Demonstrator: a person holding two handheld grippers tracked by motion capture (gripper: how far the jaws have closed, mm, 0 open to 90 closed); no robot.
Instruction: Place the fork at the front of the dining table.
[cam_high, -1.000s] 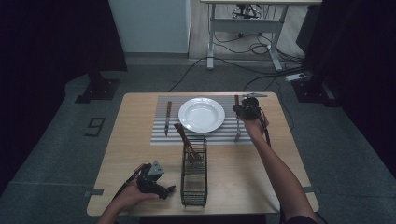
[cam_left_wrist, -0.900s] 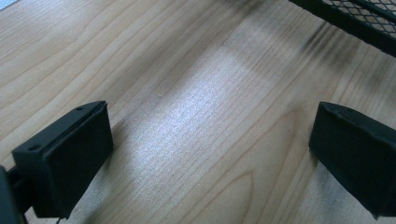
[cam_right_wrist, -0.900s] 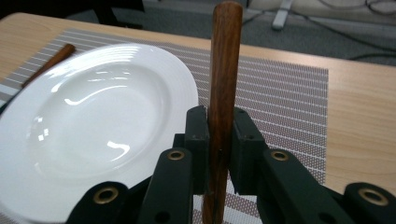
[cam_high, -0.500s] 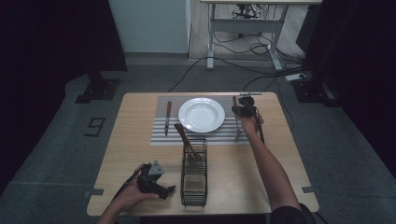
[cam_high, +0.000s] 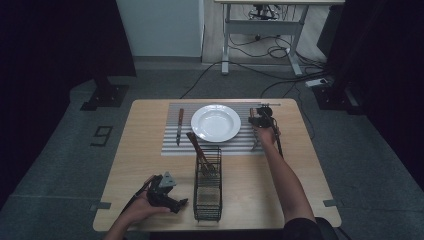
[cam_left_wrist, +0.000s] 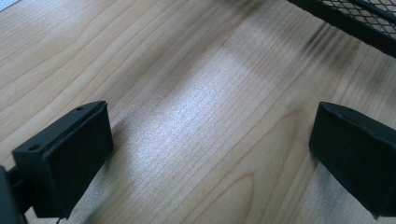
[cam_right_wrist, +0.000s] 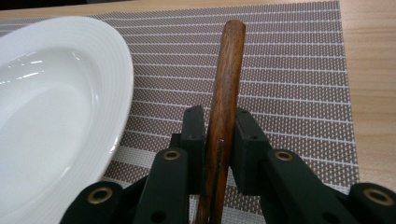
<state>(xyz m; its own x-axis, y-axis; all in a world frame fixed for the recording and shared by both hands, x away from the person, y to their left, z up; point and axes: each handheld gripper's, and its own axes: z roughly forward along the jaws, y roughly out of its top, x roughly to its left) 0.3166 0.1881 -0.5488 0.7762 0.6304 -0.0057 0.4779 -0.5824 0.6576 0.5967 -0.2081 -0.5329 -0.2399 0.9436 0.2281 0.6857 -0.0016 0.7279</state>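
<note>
- Right gripper (cam_right_wrist: 219, 140): jaws clamped on a wooden-handled utensil (cam_right_wrist: 226, 84). The handle runs up between the pads and lies low over the striped placemat (cam_right_wrist: 289, 70), near its right edge.
- White plate (cam_high: 216, 122): sits at the centre of the placemat, just beside the held utensil.
- Knife (cam_high: 179, 125): lies near the placemat's left edge.
- Left gripper (cam_left_wrist: 210, 154): jaws wide apart, nothing between them; it rests near the front left corner of the table (cam_high: 140, 150).
- Wire basket (cam_high: 207, 182): stands near the table's front edge, just beside the left gripper, with a wooden-handled piece leaning in it.
</note>
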